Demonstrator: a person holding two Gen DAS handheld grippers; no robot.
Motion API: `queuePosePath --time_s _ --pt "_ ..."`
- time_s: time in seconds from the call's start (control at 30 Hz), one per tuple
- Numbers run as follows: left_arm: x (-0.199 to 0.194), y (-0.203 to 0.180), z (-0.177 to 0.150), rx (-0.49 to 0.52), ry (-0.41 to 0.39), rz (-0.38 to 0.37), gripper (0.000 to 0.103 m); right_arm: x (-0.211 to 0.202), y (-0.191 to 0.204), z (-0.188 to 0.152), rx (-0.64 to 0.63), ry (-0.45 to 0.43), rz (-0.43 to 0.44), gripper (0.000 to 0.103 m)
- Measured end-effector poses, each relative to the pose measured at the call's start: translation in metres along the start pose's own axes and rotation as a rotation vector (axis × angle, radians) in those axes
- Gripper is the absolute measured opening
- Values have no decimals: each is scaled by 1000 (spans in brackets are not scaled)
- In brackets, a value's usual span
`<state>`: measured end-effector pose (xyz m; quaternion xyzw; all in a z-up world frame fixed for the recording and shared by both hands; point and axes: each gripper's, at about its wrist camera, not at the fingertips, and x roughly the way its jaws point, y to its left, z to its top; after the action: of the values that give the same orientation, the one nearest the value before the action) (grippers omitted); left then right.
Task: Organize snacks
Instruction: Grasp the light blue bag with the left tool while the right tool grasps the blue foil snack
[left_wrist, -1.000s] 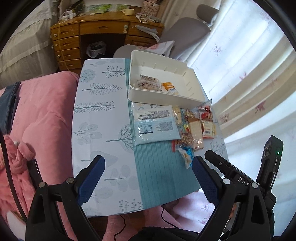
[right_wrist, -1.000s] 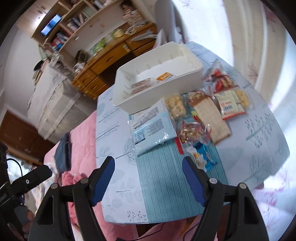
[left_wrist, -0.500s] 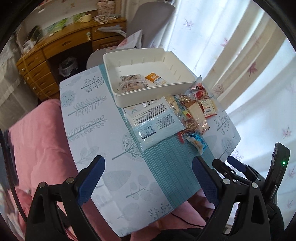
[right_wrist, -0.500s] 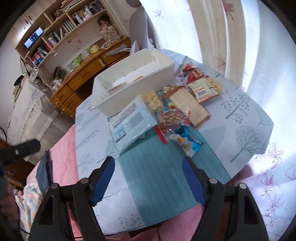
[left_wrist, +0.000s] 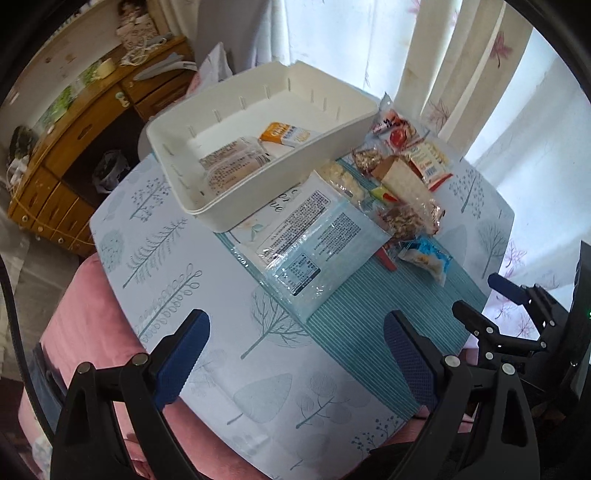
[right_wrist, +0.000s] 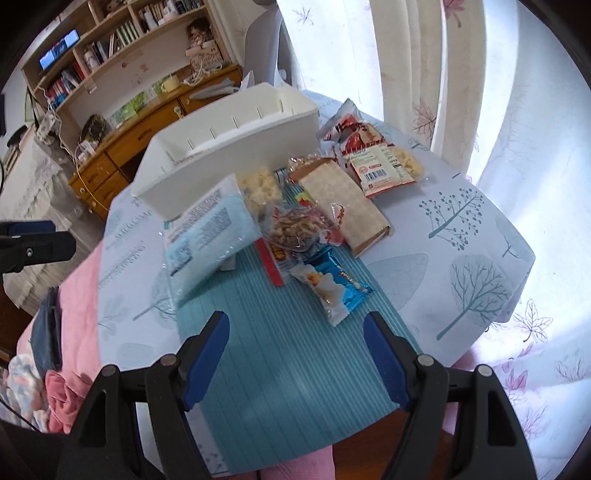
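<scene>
The left gripper (left_wrist: 295, 350) hangs over the near edge of the table (left_wrist: 155, 236), its blue-padded jaws standing wide apart with nothing between them. The right gripper (right_wrist: 295, 354) is over the near end of the teal striped runner (right_wrist: 273, 332) that crosses the middle of the table; its jaws are also parted, somewhat less widely, and hold nothing. Neither touches a snack.

Nearest on the runner lies a small blue packet (right_wrist: 332, 288), by itself. Just beyond it a clear bag of nuts (right_wrist: 299, 229) rests partly on a thin red strip (right_wrist: 271, 264). To the left, a large pale blue flat pack (left_wrist: 314, 240) with printed labels lies across the runner's left edge, its far end tucked against the white tray (left_wrist: 229, 206). Right of the nuts is a long tan wafer pack (right_wrist: 347, 203), and between the flat pack and the wafer sits a clear bag of pale puffed pieces (right_wrist: 262, 188). Farther toward the right far corner are a red-and-white labelled bag (right_wrist: 384, 170) and, behind it, a red wrapped snack (right_wrist: 347, 129).

The tray stands at the far end of the table. Inside it lie a clear wrapped bar pack (left_wrist: 232, 166) near the left wall and an orange-and-white packet (left_wrist: 286, 134) toward the middle.

Past the table stand a wooden desk (right_wrist: 122, 147) with bookshelves above, and curtains (right_wrist: 424, 55) on the right.
</scene>
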<state>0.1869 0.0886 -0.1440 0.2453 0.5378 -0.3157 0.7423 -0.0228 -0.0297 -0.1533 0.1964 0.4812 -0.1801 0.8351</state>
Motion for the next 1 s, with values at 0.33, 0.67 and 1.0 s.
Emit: queuePosePath --time_s 0.33,0.67,1.0 --pt "86 -16 42 98 173 -20 96 47 -7 16 -94 114 -27 76" --pt "162 -23 67 144 299 -27 100 80 -15 22 -149 221 -38 76" --pt "198 -18 98 105 317 -102 103 105 -23 34 -178 269 -33 76"
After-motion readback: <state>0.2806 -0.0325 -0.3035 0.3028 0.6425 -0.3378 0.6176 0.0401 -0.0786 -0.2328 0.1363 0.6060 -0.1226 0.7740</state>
